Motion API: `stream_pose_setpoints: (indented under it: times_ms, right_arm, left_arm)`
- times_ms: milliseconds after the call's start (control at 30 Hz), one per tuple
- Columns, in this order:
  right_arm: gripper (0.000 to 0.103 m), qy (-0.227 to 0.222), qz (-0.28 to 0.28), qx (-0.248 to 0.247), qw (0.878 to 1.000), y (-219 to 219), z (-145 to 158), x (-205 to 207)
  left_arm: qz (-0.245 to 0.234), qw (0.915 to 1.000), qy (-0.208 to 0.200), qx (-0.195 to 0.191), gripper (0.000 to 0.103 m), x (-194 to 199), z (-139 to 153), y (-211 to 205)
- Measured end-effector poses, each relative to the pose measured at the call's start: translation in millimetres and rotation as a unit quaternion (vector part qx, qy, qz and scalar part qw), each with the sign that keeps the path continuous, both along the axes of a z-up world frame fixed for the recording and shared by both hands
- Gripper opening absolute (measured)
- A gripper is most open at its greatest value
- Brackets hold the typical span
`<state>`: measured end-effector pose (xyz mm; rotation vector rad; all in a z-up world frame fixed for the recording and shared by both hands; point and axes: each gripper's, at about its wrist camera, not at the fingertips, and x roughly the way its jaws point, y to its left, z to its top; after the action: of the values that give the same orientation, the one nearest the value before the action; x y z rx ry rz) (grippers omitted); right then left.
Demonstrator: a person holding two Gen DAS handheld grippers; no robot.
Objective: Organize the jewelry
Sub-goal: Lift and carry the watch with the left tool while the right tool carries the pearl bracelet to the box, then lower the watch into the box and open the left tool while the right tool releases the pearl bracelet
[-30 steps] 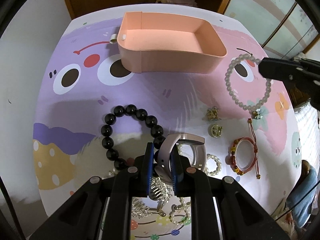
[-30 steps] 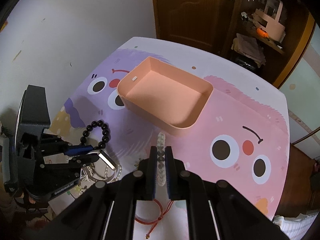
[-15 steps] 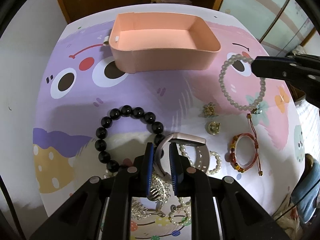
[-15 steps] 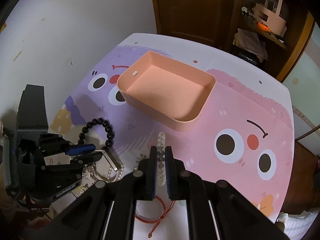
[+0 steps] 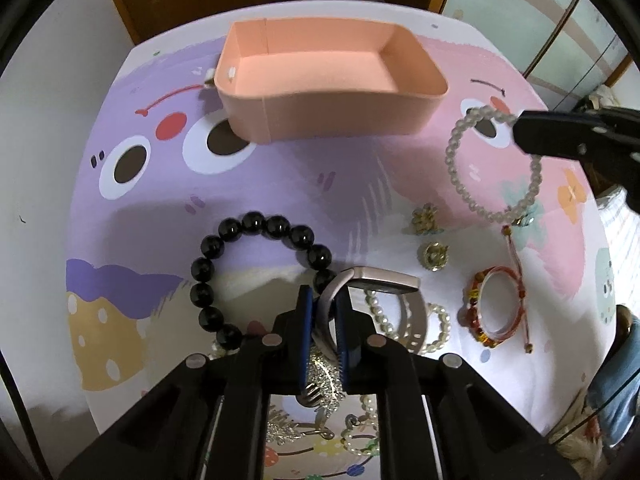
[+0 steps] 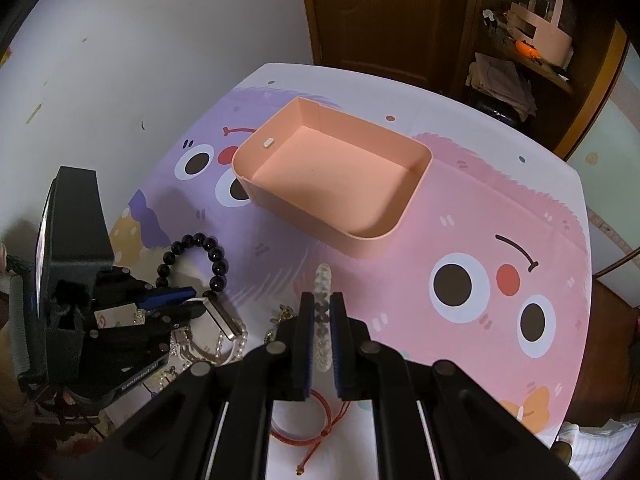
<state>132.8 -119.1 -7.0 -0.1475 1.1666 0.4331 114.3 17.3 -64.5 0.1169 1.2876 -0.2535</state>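
Note:
My left gripper [image 5: 323,309] is closing its jaws on the band of a rose-gold watch [image 5: 384,285], low over the mat among the jewelry. The pads press the band. In the right wrist view the same watch [image 6: 222,316] shows beside the left gripper. A white pearl bracelet [image 5: 456,176] hangs as a ring from my right gripper [image 6: 320,314], which is shut on it. From the right wrist that bracelet [image 6: 323,274] is seen edge-on. The empty pink box [image 5: 332,120] [image 6: 312,224] stands beyond both grippers.
On the cartoon mat [image 5: 280,188] lie a black bead bracelet [image 5: 208,264] [image 6: 218,266], a red cord bracelet [image 5: 476,312] [image 6: 320,432], two gold charms [image 5: 434,256], a small pearl bracelet [image 5: 440,328] and a silver leaf comb [image 5: 320,384]. A wooden door and shelves stand behind the table.
The left jaws have narrowed onto the watch band. The right gripper keeps the pearl bracelet in the same place.

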Motion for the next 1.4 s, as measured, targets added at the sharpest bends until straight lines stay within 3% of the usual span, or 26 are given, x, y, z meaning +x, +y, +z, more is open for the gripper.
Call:
stream_pose_setpoints:
  times_ms: [267,433,533,800,1067,1400]
  right_arm:
    - [0.007,-0.012,-0.008,0.014,1.000,-2.9,17.9,11.0]
    - [0.007,-0.032,-0.025,0.022,0.999,-3.7,34.8,29.1]
    - [0.007,-0.037,-0.047,0.035,0.998,-7.0,40.3,45.8]
    - [0.007,-0.010,-0.095,0.082,0.992,-8.0,13.0,92.5]
    - [0.007,0.056,-0.100,0.058,0.992,-4.1,-44.6,113.3]
    - [0.007,0.056,-0.114,0.006,0.992,-9.8,-64.0,113.8]
  left_arm:
    - [0.004,0.9984,-0.053,-0.020,0.004,18.2,55.8,-4.0]
    - [0.027,0.9942,-0.102,-0.020,0.004,50.7,94.7,-2.5]
    - [0.050,0.9913,-0.121,-0.015,0.004,72.6,101.6,-1.2]
    - [0.099,0.9895,-0.104,-0.015,0.004,124.3,56.8,4.0]
    - [0.105,0.9915,-0.075,-0.019,0.005,136.8,15.5,0.9]
    - [0.102,0.9933,-0.053,-0.008,0.010,142.4,-5.6,-9.8]
